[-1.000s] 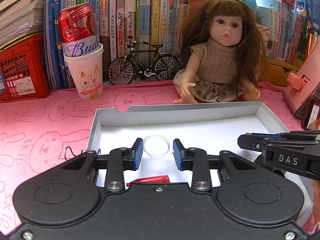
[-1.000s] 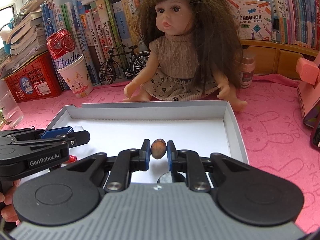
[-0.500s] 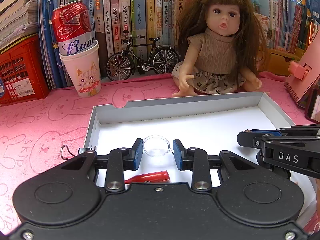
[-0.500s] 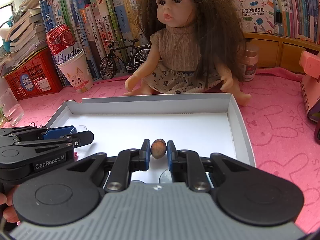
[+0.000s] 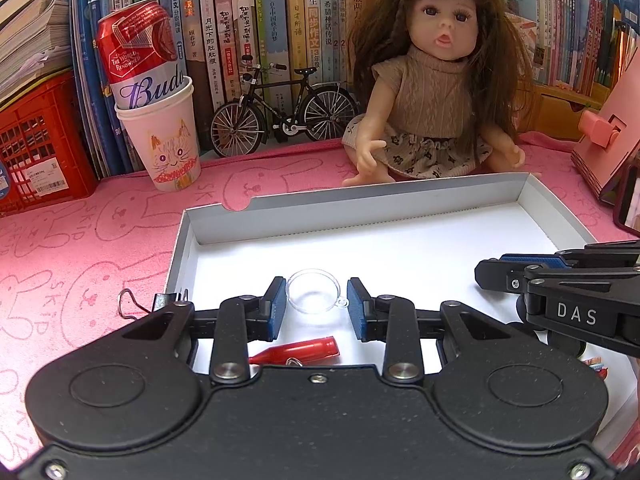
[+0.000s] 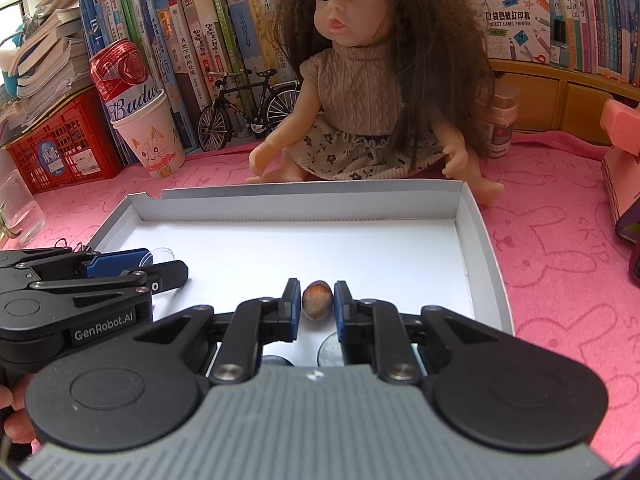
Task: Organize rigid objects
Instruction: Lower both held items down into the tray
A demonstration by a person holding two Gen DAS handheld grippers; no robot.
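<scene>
Two tongs over white tray (image 5: 400,196): left tongs (image 5: 316,306) loosely astride clear cup (image 5: 314,296), right tongs (image 6: 317,306) clamped on nut (image 6: 317,300)

The left gripper (image 5: 316,306) body is covering the red whistle's (image 5: 298,351) lower edge. Two dark discs (image 6: 330,352) are showing only partly behind the right gripper (image 6: 317,300), too hidden to identify.

My left gripper (image 5: 316,306): matt black speckled plastic, blue ribbed rubber pads, bright metal pivot pins. Clear glossy plastic cap (image 5: 313,291) between my pads. Red glossy plastic whistle (image 5: 298,352) at the box's near edge. Box (image 5: 360,196): smooth matt white card. Cloth (image 5: 80,240) beneath: pink, soft-napped. Nut (image 6: 317,301): brown, smooth, faintly shiny.
</scene>
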